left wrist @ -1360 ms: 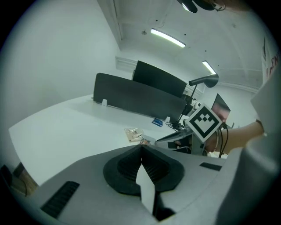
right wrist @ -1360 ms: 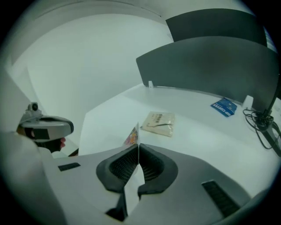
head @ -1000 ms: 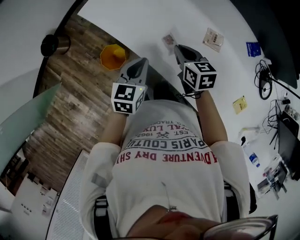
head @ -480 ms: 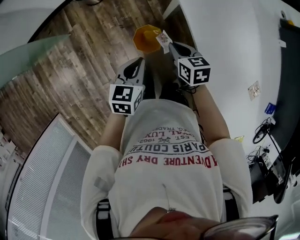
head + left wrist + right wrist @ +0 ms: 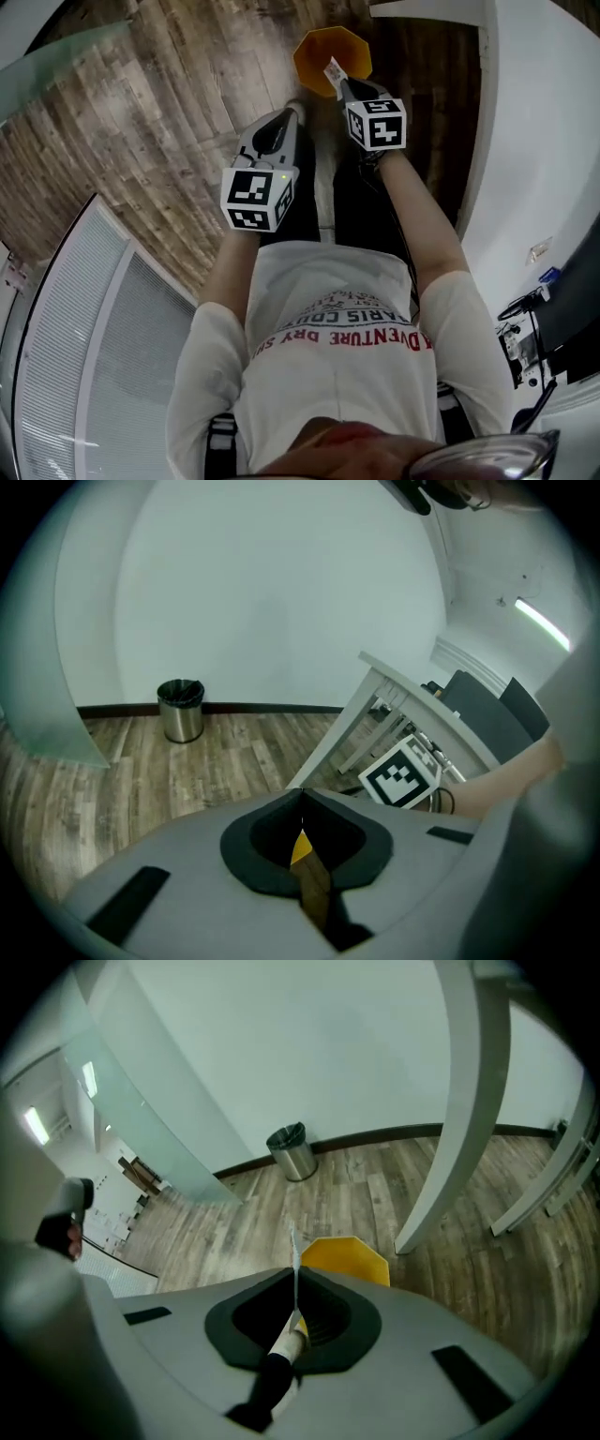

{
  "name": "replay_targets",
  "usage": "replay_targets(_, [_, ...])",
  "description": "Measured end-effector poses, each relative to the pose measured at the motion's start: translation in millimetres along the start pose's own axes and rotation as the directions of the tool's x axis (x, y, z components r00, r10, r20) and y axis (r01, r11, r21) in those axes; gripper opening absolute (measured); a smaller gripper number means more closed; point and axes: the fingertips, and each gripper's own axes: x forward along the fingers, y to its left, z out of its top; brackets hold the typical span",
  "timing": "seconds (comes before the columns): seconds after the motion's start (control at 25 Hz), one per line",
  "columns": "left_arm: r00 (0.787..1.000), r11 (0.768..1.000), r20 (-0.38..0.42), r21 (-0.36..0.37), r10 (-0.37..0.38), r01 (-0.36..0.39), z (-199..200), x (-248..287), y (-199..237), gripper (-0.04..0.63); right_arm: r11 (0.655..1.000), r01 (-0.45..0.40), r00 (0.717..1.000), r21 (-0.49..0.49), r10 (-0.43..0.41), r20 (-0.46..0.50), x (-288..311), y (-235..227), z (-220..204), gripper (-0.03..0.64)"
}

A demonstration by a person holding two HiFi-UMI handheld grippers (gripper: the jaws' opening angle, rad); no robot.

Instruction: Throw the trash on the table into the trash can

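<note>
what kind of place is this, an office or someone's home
Probably an office: a white desk with cables, a frosted glass partition, and a small steel bin on wood-plank flooring.

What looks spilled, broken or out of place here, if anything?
Nothing stands out. The yellow trash can stands upright on the wooden floor, with no litter visible around it. The right gripper pinches a small wrapper by the can's rim, as the job calls for.
</note>
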Motion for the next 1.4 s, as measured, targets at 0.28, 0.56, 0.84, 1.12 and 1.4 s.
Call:
replay_targets(0.28, [1.000,0.999,-0.021,-0.036,0.011,-0.011,-53.0,64.3,44.0,0.023,0.994,0.089,0.992,-0.056,-0.094,-0.085,125.9,-50.1,-64.0,0.031])
replay_targets(0.56, [0.998,0.999,-0.058,-0.052,0.010,-0.013,-80.9,80.2,64.2,0.023,0.971,0.226,0.966,-0.078,-0.234,-0.106,158.8,-78.3,-83.7,0.130])
replay_targets(0.84, [0.997,0.999,-0.064,-0.035,0.035,-0.038,-63.3,53.4,67.5,0.023,0.984,0.177,0.981,-0.032,-0.179,-0.072,114.9,-46.2,-75.2,0.124])
replay_targets(1.12, [0.999,0.998,-0.036,0.064,-0.005,0.008,-6.5,3.0,24.3,0.023,0.982,0.188,0.976,0.003,-0.187,0.115,0.3,2.7,1.5,0.043])
replay_targets(1.4, [0.994,0.977,0.050,0.196,-0.098,0.086,93.1,-51.6,-70.4,0.023,0.983,0.181,0.922,0.040,-0.184,0.340,-172.0,37.2,77.6,0.031])
